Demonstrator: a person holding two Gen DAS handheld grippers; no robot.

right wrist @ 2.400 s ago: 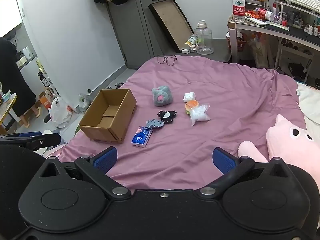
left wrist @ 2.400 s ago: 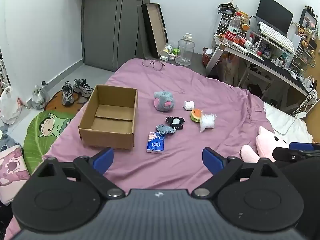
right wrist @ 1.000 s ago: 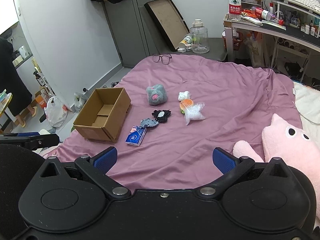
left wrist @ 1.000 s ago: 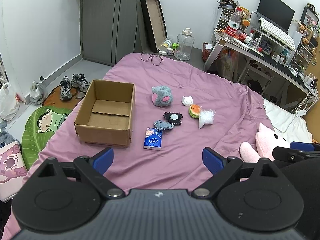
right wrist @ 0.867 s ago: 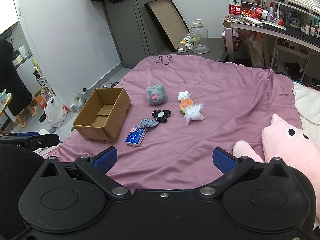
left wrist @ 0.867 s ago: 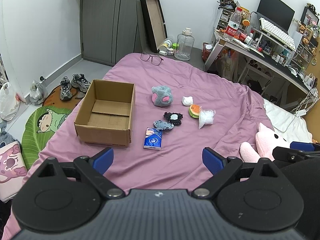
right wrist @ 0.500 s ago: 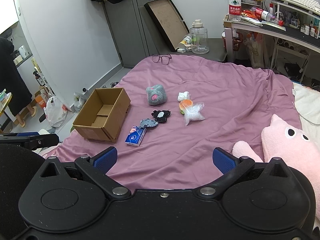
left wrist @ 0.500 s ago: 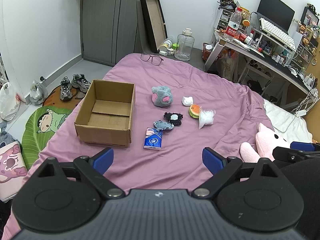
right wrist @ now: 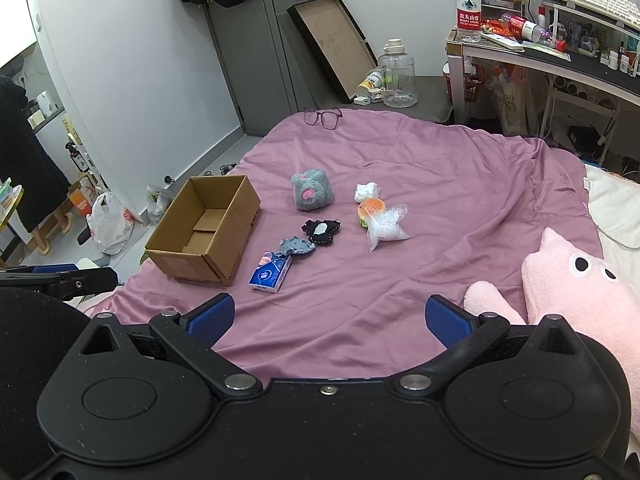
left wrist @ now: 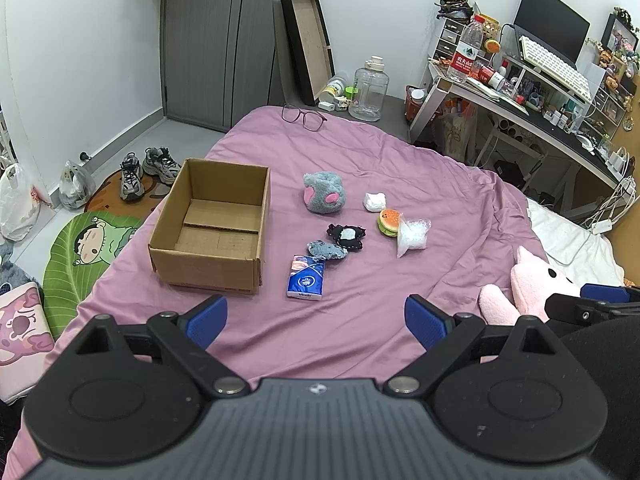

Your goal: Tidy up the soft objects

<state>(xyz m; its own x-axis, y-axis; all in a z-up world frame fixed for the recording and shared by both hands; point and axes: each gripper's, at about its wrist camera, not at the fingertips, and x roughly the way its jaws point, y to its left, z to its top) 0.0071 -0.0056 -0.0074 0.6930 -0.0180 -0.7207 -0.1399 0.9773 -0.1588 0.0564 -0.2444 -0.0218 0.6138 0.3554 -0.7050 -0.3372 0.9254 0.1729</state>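
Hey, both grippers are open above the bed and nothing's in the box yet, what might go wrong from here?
The clear bag leans on the burger toy, so grabbing one may drag the other. The gray patch and black patch overlap and lie flat, so fingers may snag the purple sheet.

Bedroom. White walls [left wrist: 80,40]; grey door [left wrist: 216,40] at the far end; grey floor [left wrist: 160,136]. Bed [left wrist: 400,160] under a purple cover. Cluttered desk [left wrist: 520,108] along the right wall, with monitor [left wrist: 552,24] and keyboard [left wrist: 556,64]. Cartoon rug [left wrist: 88,244] and sneakers [left wrist: 148,168] beside the bed's left edge.
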